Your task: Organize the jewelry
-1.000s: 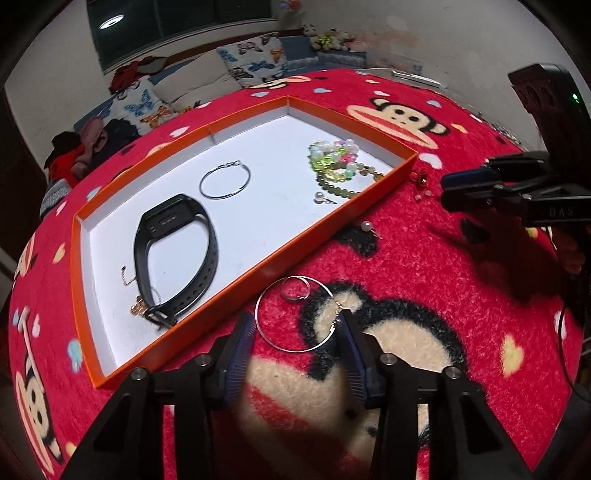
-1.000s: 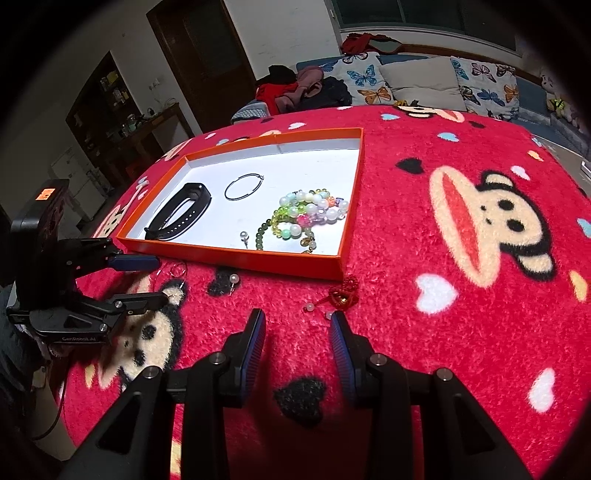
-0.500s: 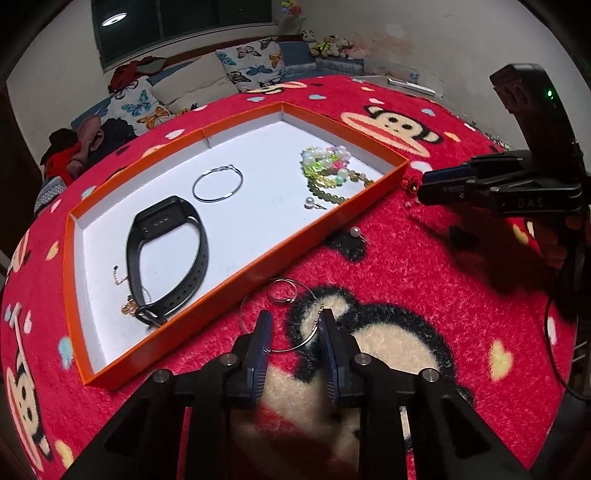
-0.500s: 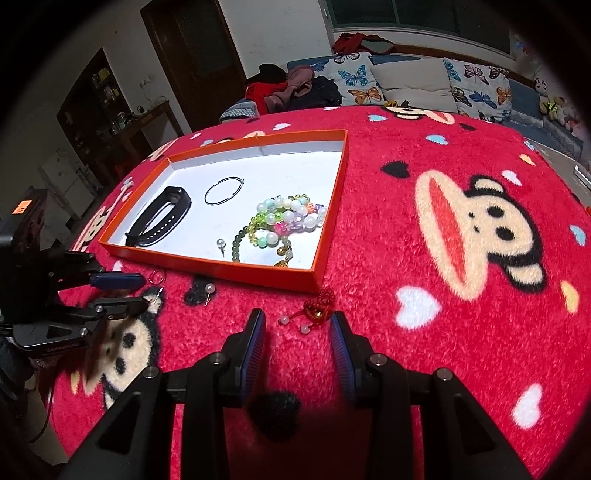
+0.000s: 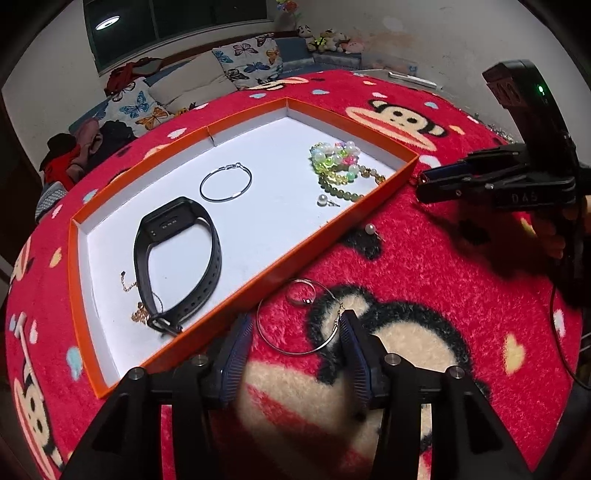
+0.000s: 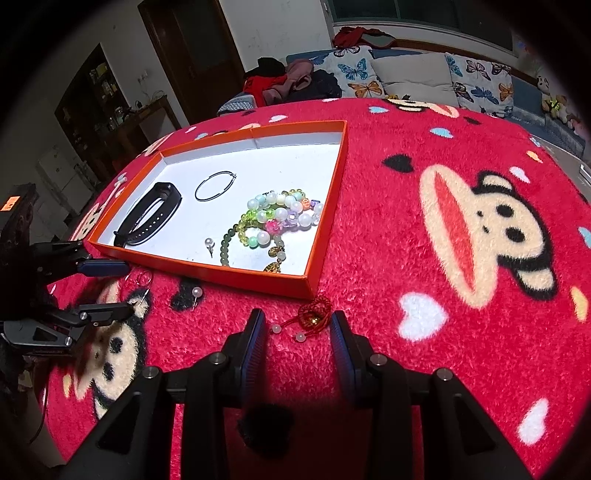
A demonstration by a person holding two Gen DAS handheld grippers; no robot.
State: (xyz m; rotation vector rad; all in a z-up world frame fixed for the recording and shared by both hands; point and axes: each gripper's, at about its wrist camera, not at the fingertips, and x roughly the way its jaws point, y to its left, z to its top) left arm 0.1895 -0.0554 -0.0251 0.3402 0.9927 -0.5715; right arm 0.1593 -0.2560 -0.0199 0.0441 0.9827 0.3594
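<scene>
Artificial indoor light falls from above; a round ceiling lamp [image 5: 106, 23] reflects in the dark window [image 5: 173, 26]. The white tray floor [image 5: 266, 206] glares brightly. Fisheye bending curves everything, corners vignette black, the far-left room is dim, and near tool parts look slightly soft.

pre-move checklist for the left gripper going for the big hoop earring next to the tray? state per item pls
1. Left gripper straddles the large hoop earring: ok. The hoop lies between the fingers on the red blanket.
2. Jaws clear of the hoop: ok. They have just been opening, and the pads do not press it.
3. Small ring free of the hoop: cannot tell. In the left wrist view it overlaps the hoop's far edge.
4. Orange tray wall clear of the left finger: not ok. The finger sits close beside it.
5. Free floor in the tray for a drop: ok.
6. Right gripper out of the way: ok. It stands open around the red charm.
</scene>
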